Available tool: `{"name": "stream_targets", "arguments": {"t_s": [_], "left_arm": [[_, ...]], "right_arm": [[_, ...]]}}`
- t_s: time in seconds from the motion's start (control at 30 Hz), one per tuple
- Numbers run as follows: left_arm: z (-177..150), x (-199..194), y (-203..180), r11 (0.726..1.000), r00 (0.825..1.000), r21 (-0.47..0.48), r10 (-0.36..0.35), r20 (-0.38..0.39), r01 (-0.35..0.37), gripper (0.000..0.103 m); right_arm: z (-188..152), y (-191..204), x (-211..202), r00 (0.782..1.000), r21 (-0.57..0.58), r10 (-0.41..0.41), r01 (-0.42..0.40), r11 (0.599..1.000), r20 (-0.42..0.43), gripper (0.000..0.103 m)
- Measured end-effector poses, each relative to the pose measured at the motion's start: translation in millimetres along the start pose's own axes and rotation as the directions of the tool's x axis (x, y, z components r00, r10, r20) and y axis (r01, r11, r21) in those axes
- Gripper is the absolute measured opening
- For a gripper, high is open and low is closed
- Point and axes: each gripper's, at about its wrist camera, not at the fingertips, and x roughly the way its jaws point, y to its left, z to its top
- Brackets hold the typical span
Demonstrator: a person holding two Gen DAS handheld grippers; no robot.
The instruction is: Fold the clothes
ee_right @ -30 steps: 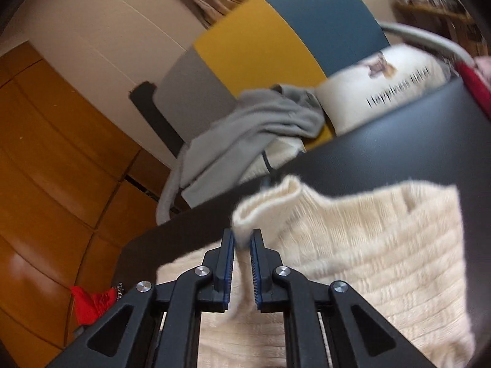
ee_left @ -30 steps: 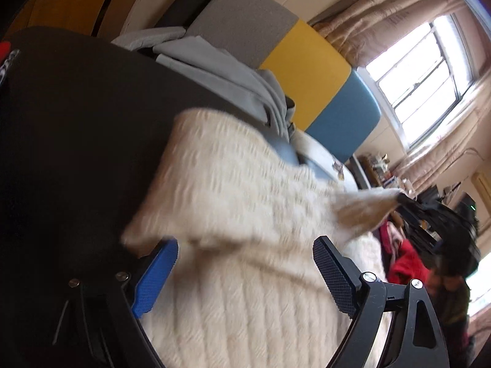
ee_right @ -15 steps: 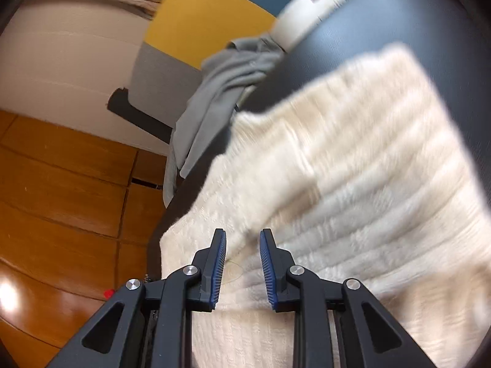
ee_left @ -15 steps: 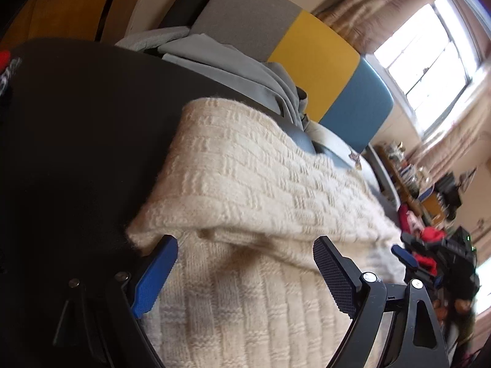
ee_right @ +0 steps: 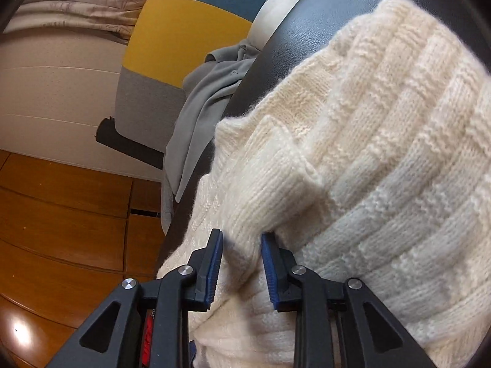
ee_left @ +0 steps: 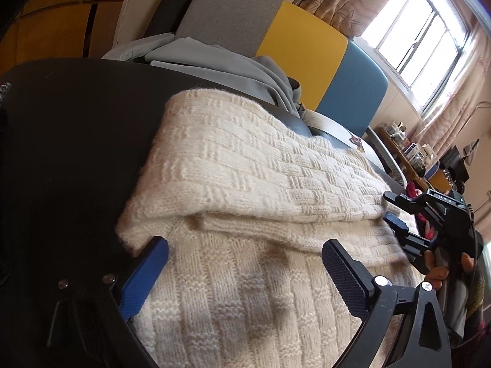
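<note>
Centrally, a cream knit sweater (ee_left: 254, 184) lies on a dark table (ee_left: 76, 141), its upper half folded over the lower so that a thick doubled edge faces the left gripper (ee_left: 245, 276). Left gripper: jaws opening and spread wide, one pad at either side of the lower layer; neither pad presses the knit. Right gripper (ee_right: 242, 263): jaws opening, a ribbed fold of the sweater (ee_right: 353, 159) between the blue pads; a gap shows at the left pad, and contact at the right pad cannot be told. In the left wrist view the right gripper (ee_left: 396, 214) sits at the sweater's far edge, held by a hand (ee_left: 442, 270). Behind the table: a grey garment (ee_left: 221, 70) draped near a grey, yellow and blue backrest (ee_left: 300, 46); a curtained window (ee_left: 420, 33) at upper right. Wooden floor (ee_right: 61, 214) appears beside the table in the right wrist view.
</note>
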Motion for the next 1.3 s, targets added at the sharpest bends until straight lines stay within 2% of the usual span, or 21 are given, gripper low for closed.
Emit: {"name": "stream_targets", "arguments": {"t_s": [0.1, 0.13, 0.2, 0.27, 0.37, 0.47, 0.6, 0.77, 0.87, 1.0, 1.1, 1.17, 1.3], "left_arm": [[-1, 0, 1, 1.0, 1.0, -0.007, -0.012, 0.003, 0.012, 0.102], [-1, 0, 2, 1.0, 1.0, -0.009, -0.015, 0.004, 0.015, 0.102], [-1, -1, 3, 1.0, 1.0, -0.01, -0.018, 0.004, 0.018, 0.102], [-1, 0, 4, 1.0, 1.0, -0.009, -0.02, 0.003, 0.02, 0.102], [-1, 0, 3, 1.0, 1.0, -0.008, -0.02, 0.004, 0.02, 0.102], [-2, 0, 2, 1.0, 1.0, -0.006, -0.017, 0.005, 0.017, 0.102], [0, -4, 4, 0.999, 1.0, -0.031, -0.026, 0.012, 0.026, 0.102], [7, -18, 17, 0.986, 0.995, -0.138, -0.087, 0.04, 0.092, 0.099], [10, -26, 17, 0.991, 0.996, -0.114, -0.067, 0.053, 0.072, 0.099], [4, -34, 19, 0.996, 0.998, -0.083, -0.027, 0.049, 0.031, 0.099], [-5, -35, 24, 0.997, 1.0, -0.076, 0.0, 0.019, 0.002, 0.099], [-13, -36, 31, 0.996, 1.0, -0.086, 0.011, -0.006, -0.011, 0.098], [-16, -51, 34, 0.994, 1.0, -0.106, 0.017, 0.006, -0.016, 0.094]], "right_arm": [[-2, -2, -3, 0.999, 0.027, 0.017, -0.018, 0.999, 0.04, 0.026], [-1, 2, -3, 0.999, -0.001, 0.004, -0.004, 1.0, 0.04, 0.025], [-2, 13, -2, 0.998, -0.075, -0.042, 0.044, 0.996, 0.037, 0.022], [-2, 23, -1, 0.994, -0.135, -0.102, 0.107, 0.985, 0.041, 0.014], [2, 33, -5, 0.987, -0.168, -0.135, 0.149, 0.975, 0.089, 0.012], [6, 53, -8, 0.976, -0.244, -0.183, 0.208, 0.947, 0.122, 0.01], [1, 81, -28, 0.967, -0.358, -0.182, 0.236, 0.903, 0.179, 0.009], [-5, 110, -61, 0.959, -0.466, -0.152, 0.25, 0.849, 0.238, 0.009], [-6, 118, -77, 0.957, -0.484, -0.142, 0.253, 0.838, 0.254, 0.009], [-13, 95, -91, 0.943, -0.457, -0.213, 0.312, 0.833, 0.255, 0.009], [-14, 49, -95, 0.939, -0.363, -0.265, 0.331, 0.871, 0.221, 0.009], [-15, 22, -92, 0.933, -0.319, -0.306, 0.353, 0.88, 0.188, 0.009], [-17, -6, -96, 0.964, -0.253, -0.232, 0.258, 0.932, 0.128, 0.014]]}}
